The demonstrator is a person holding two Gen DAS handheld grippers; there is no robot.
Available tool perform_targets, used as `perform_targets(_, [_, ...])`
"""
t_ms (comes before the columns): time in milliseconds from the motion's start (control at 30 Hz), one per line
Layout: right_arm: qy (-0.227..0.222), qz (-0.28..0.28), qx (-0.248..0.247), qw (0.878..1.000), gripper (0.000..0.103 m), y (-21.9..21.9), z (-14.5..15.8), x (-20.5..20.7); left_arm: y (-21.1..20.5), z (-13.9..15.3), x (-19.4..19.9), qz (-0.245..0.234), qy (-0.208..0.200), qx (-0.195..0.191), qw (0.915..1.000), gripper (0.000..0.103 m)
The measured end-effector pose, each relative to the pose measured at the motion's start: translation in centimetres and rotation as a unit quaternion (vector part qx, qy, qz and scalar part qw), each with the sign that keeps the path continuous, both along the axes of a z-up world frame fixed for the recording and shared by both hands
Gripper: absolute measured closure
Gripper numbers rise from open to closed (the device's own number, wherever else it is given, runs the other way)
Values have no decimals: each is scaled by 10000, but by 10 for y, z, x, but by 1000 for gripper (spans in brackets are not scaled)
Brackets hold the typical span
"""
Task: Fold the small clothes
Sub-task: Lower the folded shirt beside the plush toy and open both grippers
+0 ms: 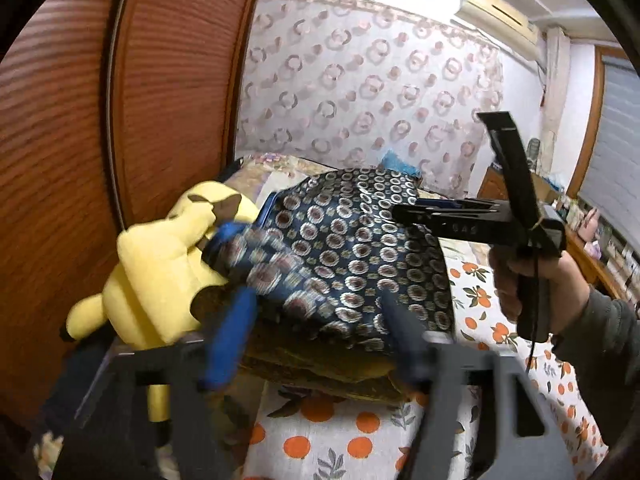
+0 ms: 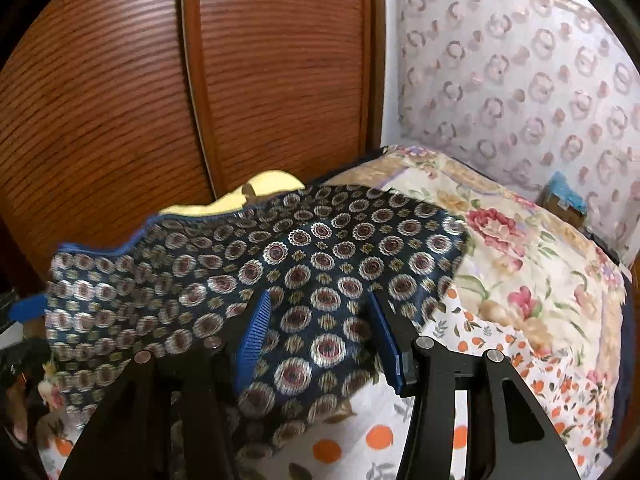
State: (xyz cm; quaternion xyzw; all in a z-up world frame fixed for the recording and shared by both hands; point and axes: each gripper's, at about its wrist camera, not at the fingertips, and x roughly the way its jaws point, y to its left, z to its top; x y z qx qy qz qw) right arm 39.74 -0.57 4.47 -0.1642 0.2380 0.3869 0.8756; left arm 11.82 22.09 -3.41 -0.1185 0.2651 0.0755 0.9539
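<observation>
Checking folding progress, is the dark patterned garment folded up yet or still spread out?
Still spread: the dark patterned garment drapes open, one broad unfolded layer above the orange-print sheet, lying across the right gripper.

The dark-blue medallion-patterned cloth (image 2: 312,280) spans across and between my right gripper (image 2: 320,296) fingers. Behind it lies the yellow plush toy (image 1: 160,264), left of my left gripper (image 1: 316,304). Right of my right jaws, the floral quilt (image 2: 520,264) lies on the orange-print white bedsheet (image 2: 500,340).
</observation>
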Motion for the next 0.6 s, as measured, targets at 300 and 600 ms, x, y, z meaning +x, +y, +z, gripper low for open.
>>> perform_targets(300, [-400,-150,397,9983,51,-58,6,-108,-36,34,-25,-257,-421,380,9981,7])
perform_targets(600, [-626,-686,790,9925,43,-137,0,-211,-85,65,-38,-674,-712,532,9938,7])
